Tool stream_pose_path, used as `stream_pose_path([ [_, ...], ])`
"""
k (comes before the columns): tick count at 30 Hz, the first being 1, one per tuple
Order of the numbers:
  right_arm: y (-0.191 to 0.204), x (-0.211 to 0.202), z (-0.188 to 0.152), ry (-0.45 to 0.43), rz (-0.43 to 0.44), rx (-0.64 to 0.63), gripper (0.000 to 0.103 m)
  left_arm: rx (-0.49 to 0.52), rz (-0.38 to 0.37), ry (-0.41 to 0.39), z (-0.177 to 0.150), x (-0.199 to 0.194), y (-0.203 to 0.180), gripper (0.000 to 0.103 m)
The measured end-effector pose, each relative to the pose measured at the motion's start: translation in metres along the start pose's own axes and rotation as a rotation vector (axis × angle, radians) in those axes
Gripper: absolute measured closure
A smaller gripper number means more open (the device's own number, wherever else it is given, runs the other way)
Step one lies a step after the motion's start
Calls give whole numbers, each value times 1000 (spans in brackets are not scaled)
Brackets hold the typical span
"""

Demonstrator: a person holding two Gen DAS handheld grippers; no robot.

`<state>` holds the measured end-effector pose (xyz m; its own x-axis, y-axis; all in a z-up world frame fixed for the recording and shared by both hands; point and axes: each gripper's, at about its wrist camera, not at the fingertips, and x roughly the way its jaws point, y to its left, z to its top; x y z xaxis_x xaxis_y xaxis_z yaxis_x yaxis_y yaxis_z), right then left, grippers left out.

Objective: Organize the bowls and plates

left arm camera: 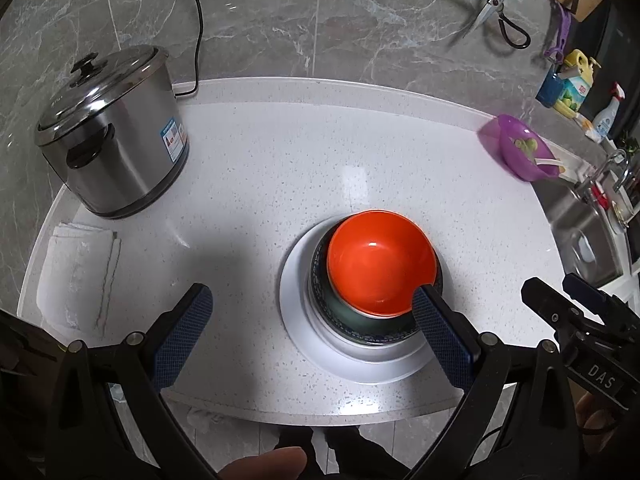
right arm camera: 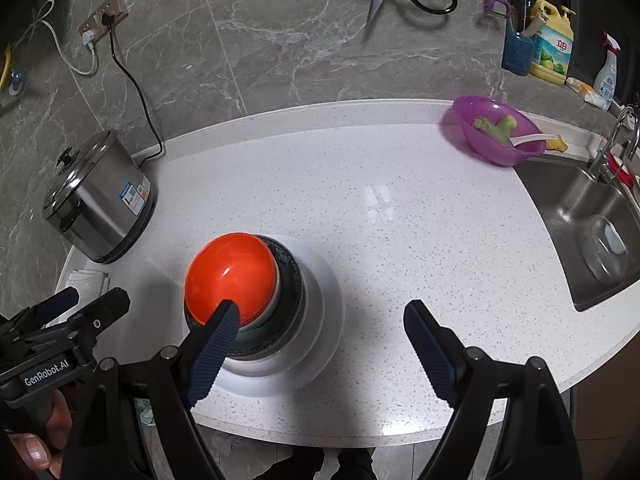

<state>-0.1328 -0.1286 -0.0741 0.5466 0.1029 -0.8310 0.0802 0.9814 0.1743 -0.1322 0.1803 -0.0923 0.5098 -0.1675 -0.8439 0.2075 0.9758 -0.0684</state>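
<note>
An orange bowl sits nested in a dark patterned bowl. Both rest on a stack of white plates near the counter's front edge. My left gripper hangs open above the counter, its right finger in front of the orange bowl's near rim and nothing gripped. My right gripper is open too, with its left finger overlapping the orange bowl and its right finger over bare counter. Each gripper shows at the edge of the other's view.
A lidded steel pot stands at the back left, its cord running up the wall. A folded white cloth lies in front of it. A purple bowl holding greens sits beside the sink on the right.
</note>
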Motion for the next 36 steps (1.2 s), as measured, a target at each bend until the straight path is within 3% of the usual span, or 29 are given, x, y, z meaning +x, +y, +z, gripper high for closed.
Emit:
stream_pose_path([
  [36, 5, 4, 4, 6, 2, -3, 17, -6, 24, -1, -1, -1, -5, 3],
])
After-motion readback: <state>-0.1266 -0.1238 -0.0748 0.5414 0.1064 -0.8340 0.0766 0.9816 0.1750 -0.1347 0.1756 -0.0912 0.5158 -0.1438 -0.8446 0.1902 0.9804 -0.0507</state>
